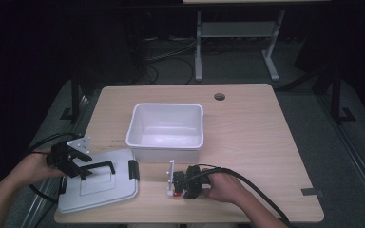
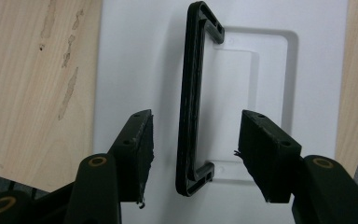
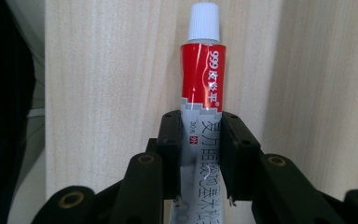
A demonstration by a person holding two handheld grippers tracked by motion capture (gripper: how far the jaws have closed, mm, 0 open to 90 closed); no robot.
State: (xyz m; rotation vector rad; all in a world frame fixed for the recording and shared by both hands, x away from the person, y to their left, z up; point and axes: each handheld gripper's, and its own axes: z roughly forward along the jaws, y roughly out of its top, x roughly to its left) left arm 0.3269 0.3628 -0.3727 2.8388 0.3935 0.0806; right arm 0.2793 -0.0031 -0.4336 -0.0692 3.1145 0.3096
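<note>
Right gripper clamps the tube; left gripper stands wide astride the lid handle (untouched). Next, likely: tube into bin.

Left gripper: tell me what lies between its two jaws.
In the left gripper view, the lid's black handle stands between the left gripper's open jaws, touching neither pad, above the white lid.

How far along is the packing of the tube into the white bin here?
Done: the lid is off, flat on the table, and the white bin is open. In hand: the right gripper is shut on the ointment tube; the left gripper straddles the lid's black handle, open. Left: tube into the bin, probably lid back on.
</note>
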